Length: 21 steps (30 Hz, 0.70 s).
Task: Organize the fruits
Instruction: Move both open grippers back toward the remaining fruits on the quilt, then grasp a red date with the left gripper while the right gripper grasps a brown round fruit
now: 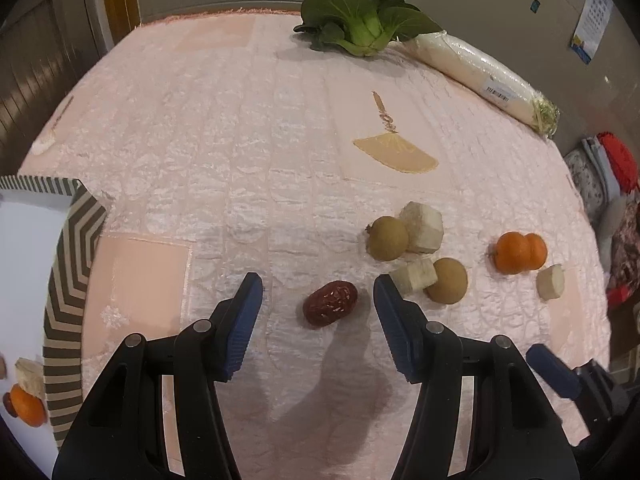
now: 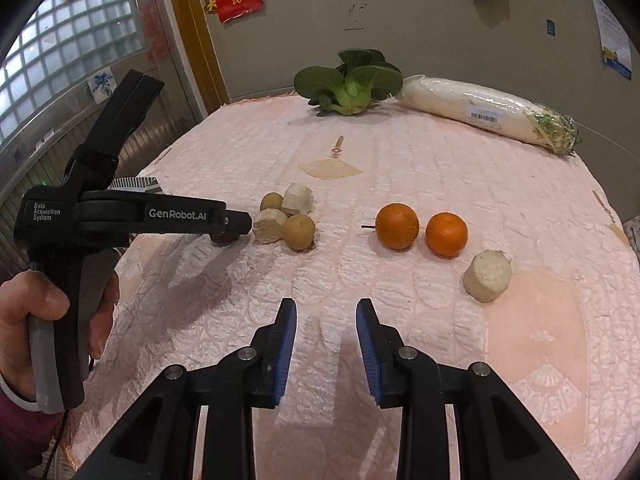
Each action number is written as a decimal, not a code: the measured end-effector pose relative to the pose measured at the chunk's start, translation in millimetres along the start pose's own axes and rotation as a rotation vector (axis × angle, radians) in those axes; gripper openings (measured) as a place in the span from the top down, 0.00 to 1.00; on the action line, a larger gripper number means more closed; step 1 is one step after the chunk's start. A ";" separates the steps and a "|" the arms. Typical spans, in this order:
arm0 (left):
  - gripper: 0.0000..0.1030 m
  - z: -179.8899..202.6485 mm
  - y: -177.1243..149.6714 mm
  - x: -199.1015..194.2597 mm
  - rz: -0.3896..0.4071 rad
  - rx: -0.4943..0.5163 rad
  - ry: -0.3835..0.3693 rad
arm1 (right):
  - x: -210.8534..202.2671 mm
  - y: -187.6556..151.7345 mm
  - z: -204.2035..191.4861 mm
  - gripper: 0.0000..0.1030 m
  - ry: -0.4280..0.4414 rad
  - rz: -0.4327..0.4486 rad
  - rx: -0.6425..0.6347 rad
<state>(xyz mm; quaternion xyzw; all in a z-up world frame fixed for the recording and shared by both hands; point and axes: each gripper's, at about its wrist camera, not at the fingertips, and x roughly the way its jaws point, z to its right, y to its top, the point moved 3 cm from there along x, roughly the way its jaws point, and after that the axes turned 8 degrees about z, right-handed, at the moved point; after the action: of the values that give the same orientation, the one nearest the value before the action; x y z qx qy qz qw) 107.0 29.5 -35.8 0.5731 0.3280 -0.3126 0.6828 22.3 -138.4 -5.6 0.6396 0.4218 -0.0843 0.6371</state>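
Fruits lie scattered on the pink padded surface (image 1: 224,128): a red date (image 1: 330,303) sits between my left gripper (image 1: 318,294) jaws, which stand apart and clear of it. Beside it are two brown longans (image 1: 387,238) and pale root chunks (image 1: 423,227). My right gripper (image 2: 326,312) has its jaws slightly apart (nothing between them), with two oranges (image 2: 397,226) ahead. A striped box (image 1: 66,280) at left holds an orange.
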 end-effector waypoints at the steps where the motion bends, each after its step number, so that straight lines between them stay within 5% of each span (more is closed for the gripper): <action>1: 0.45 0.3 -1.0 -0.3 0.004 0.004 0.001 | 1.1 0.3 -0.9 0.71 0.003 0.000 -0.001; 6: 0.76 -3.2 -4.2 -2.1 0.009 0.014 -0.004 | 5.8 3.9 -5.7 0.71 0.012 -0.002 -0.016; 21: 0.76 -4.8 -14.9 -30.7 0.039 0.038 -0.030 | 69.0 35.4 -24.3 0.71 0.054 -0.052 -0.171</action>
<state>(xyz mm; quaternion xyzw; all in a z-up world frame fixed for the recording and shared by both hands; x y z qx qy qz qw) 76.5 33.6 -20.3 0.5874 0.3007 -0.3140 0.6826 78.2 -81.1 -19.6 0.5738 0.4608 -0.0471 0.6754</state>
